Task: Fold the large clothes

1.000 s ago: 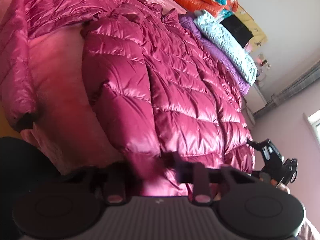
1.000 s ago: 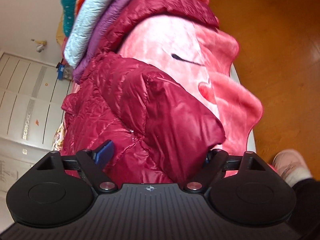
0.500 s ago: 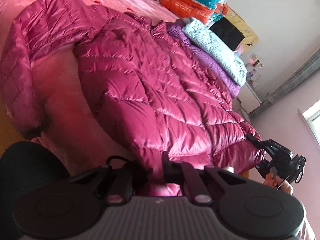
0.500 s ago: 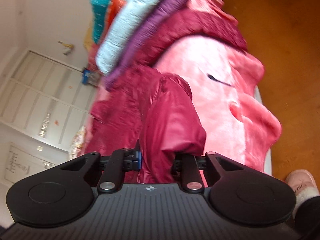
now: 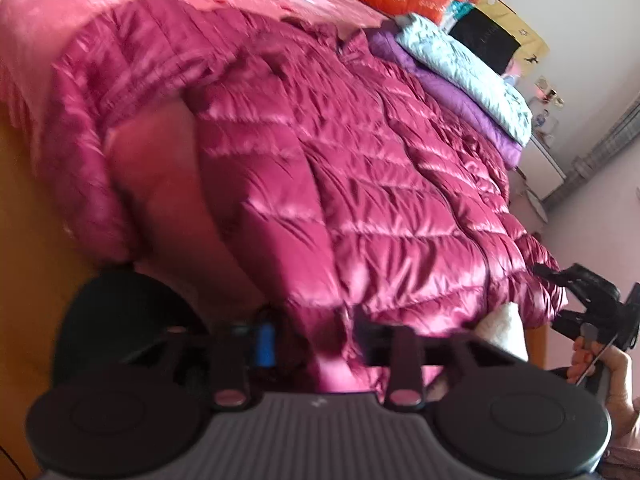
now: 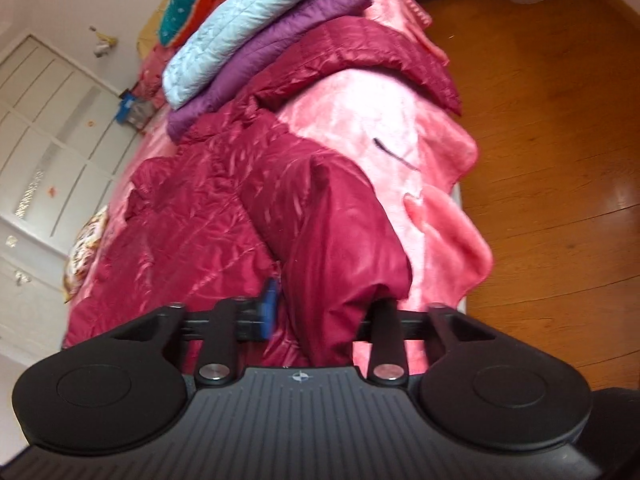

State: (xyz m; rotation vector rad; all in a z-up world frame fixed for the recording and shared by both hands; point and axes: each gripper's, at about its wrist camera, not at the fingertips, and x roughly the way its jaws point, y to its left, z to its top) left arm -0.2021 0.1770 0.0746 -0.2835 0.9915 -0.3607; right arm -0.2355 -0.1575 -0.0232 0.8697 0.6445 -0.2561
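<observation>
A big shiny red puffy coat (image 5: pixel 360 184) lay spread out on a bed with a soft pink blanket (image 6: pixel 384 120) under it. One sleeve (image 6: pixel 384 52) stretched out flat to the side, over the edge of the blanket. Behind the coat sat a pile of clothes that looked already folded, a purple one (image 6: pixel 280 44) with a light blue one (image 6: pixel 240 20) on top. The left gripper (image 5: pixel 316 336) was at the bottom edge of the coat. Its jaws had just been opening, and a bit of red cloth hung in the gap between them, but the picture was too blurry to tell if they squeezed it. The right gripper (image 6: pixel 324 316) was at the other bottom corner. Its jaws had just been opening too, and a thick bunch of coat filled the space between them and touched both sides. It looked like the folding of this coat had only just begun. The sleeves were not tucked in yet, and the body was not folded over yet. Most of the job was still left to do.
</observation>
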